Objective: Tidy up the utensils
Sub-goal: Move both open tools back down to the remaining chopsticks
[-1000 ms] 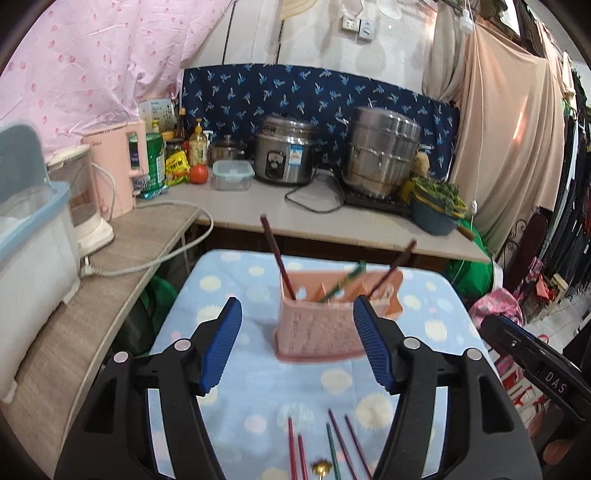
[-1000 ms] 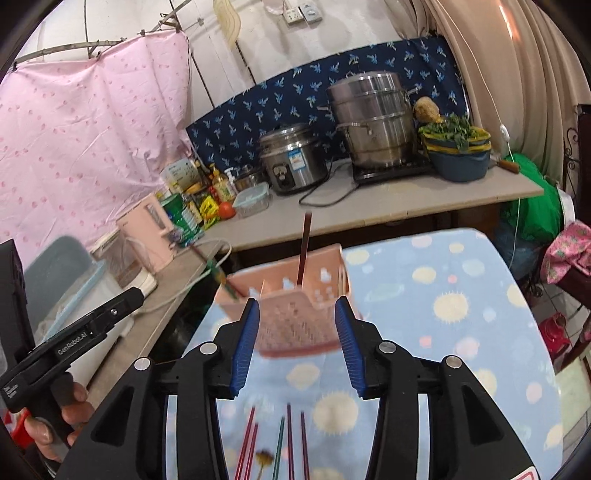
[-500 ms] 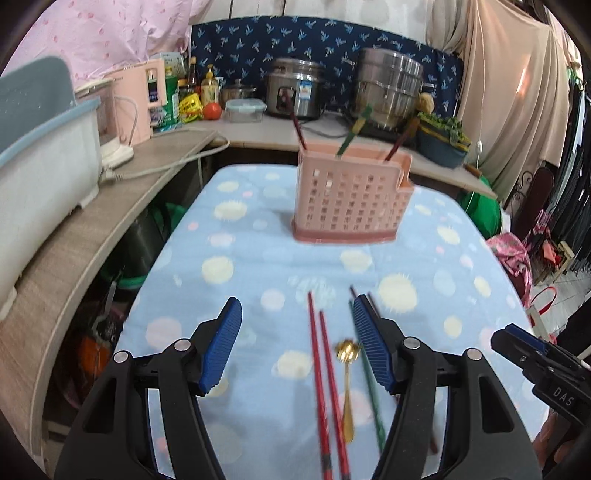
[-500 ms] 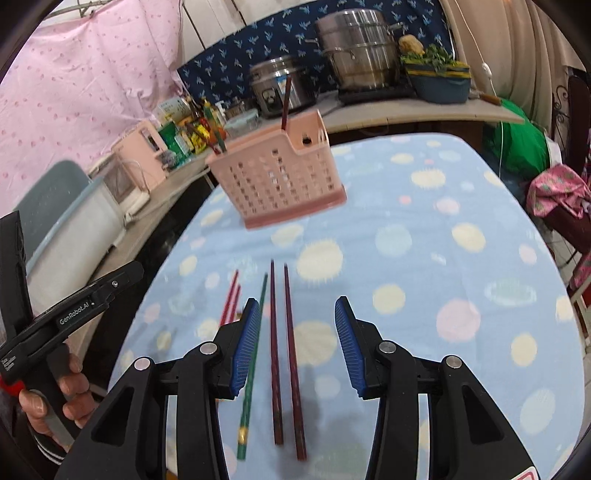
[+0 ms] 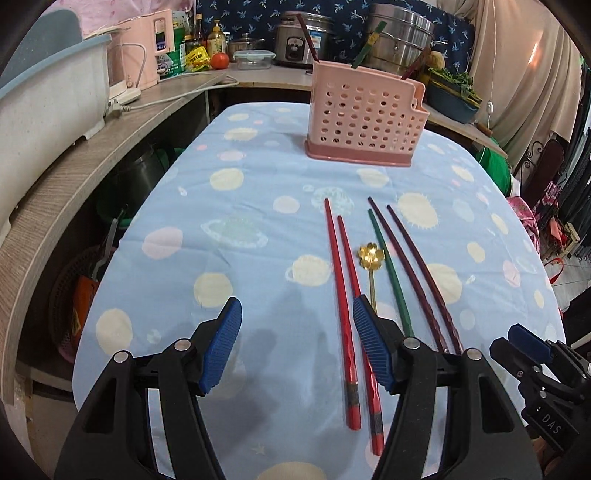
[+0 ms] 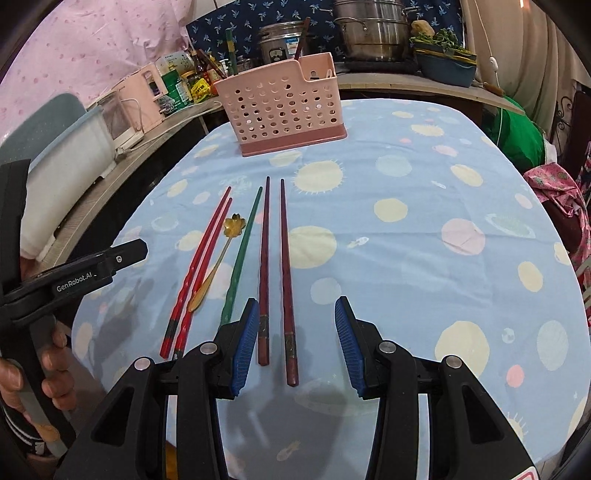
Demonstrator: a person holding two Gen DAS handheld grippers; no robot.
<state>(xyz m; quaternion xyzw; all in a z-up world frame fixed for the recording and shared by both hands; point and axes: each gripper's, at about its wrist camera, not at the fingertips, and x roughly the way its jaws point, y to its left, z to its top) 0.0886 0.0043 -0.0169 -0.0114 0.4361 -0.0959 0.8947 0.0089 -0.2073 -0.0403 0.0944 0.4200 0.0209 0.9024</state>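
Note:
A pink perforated utensil basket [image 5: 364, 114] [image 6: 282, 107] stands at the far end of the blue dotted tablecloth, with a few chopsticks standing in it. On the cloth lie two red chopsticks [image 5: 341, 291] [image 6: 201, 258], a gold flower-bowl spoon [image 5: 371, 258] [image 6: 221, 251], one green chopstick [image 5: 389, 271] [image 6: 242, 251] and two dark maroon chopsticks [image 5: 417, 273] [image 6: 273, 266]. My left gripper [image 5: 297, 347] is open and empty, low over the cloth just left of the red pair. My right gripper [image 6: 295, 347] is open and empty, its jaws either side of the maroon pair's near ends.
A wooden counter [image 5: 74, 173] runs along the left with a white-and-blue tub [image 5: 44, 96], a pink appliance [image 5: 142, 59] and bottles. Steel pots [image 5: 399, 33] and a rice cooker [image 6: 280, 40] stand behind the basket. The table's right edge [image 6: 576, 266] drops to clutter.
Both grippers have pulled back from the basket and dropped low over the cloth's near end. The loose utensils now lie right ahead of the jaws. Both stay open.

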